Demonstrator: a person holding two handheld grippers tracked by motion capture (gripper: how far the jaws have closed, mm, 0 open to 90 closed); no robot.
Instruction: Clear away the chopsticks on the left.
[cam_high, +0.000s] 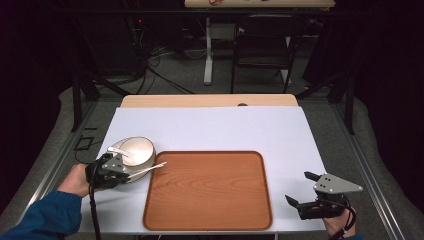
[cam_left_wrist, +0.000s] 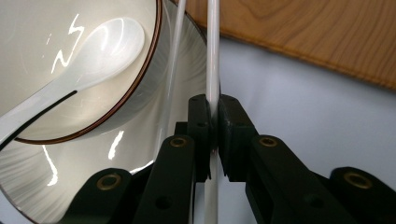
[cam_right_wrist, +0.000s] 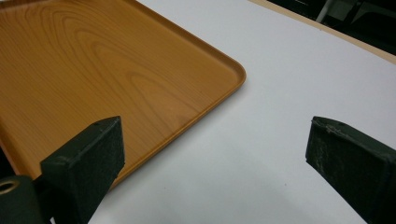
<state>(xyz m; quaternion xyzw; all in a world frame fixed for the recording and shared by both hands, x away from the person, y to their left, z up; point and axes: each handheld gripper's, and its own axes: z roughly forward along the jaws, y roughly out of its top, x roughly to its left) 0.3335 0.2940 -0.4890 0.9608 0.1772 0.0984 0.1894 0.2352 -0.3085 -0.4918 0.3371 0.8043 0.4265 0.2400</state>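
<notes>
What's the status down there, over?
Left tool shut on one white chopstick. Right tool open, empty, beside the wooden tray. Second chopstick loose against the bowl.

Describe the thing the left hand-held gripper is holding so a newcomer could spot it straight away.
Start at the wooden tray in the middle of the white table. Off its near-left corner sits a white bowl with a spoon inside. The left hand-held gripper is shut on a chopstick: a thin white rod beside a second, unheld chopstick, its tip reaching over the tray's edge.
</notes>
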